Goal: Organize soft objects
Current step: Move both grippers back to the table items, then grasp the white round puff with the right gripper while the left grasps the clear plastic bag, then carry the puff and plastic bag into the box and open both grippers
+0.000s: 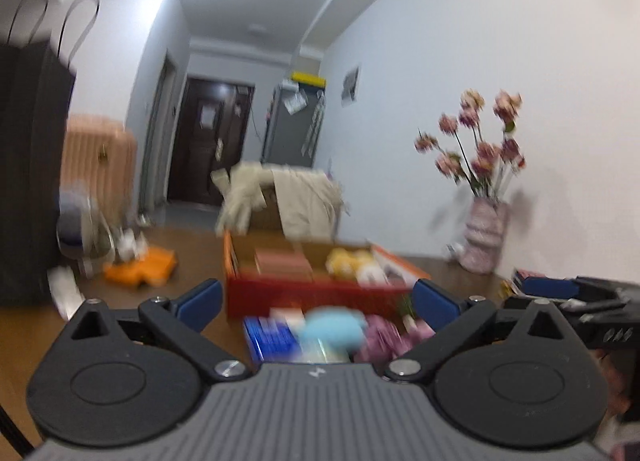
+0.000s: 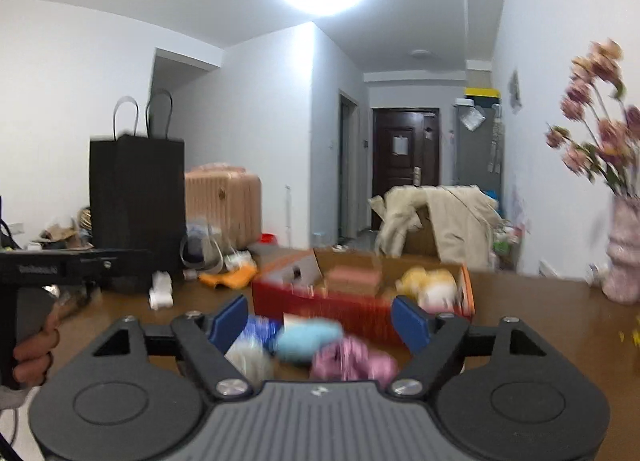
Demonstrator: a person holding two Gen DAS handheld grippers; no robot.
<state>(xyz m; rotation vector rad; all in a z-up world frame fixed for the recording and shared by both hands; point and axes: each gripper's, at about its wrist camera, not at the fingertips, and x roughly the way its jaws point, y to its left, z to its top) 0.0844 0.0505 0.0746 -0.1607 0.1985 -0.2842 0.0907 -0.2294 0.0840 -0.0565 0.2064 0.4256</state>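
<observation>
Soft toys lie blurred on the brown table (image 2: 540, 301), in a small heap just in front of both claws: a blue toy (image 2: 308, 339), a pink toy (image 2: 352, 359) at its 4 o'clock, and a whitish toy (image 2: 248, 359) at its 8 o'clock. From the left wrist view the blue toy (image 1: 332, 331) sits between a blue box (image 1: 270, 337) at its 9 o'clock and the pink toy (image 1: 384, 337) at its 3 o'clock. Behind the heap, at 12 o'clock, stands a red carton (image 2: 360, 313) with its flaps open; a yellow toy (image 2: 430, 281) and a pinkish block (image 2: 354, 277) lie inside it.

Left claw (image 1: 316, 299) is spread wide, with nothing between its blue pads, and hangs above the heap. Right claw (image 2: 322, 317) is likewise spread wide and holds nothing. Each view shows the other gripper at its edge.

A black bag (image 2: 136, 197) stands on the table at 10 o'clock in the right wrist view, with an orange cloth (image 2: 228, 277) near the carton's left end. A pink vase (image 2: 622, 257) with flowers stands at 3 o'clock by the wall.
</observation>
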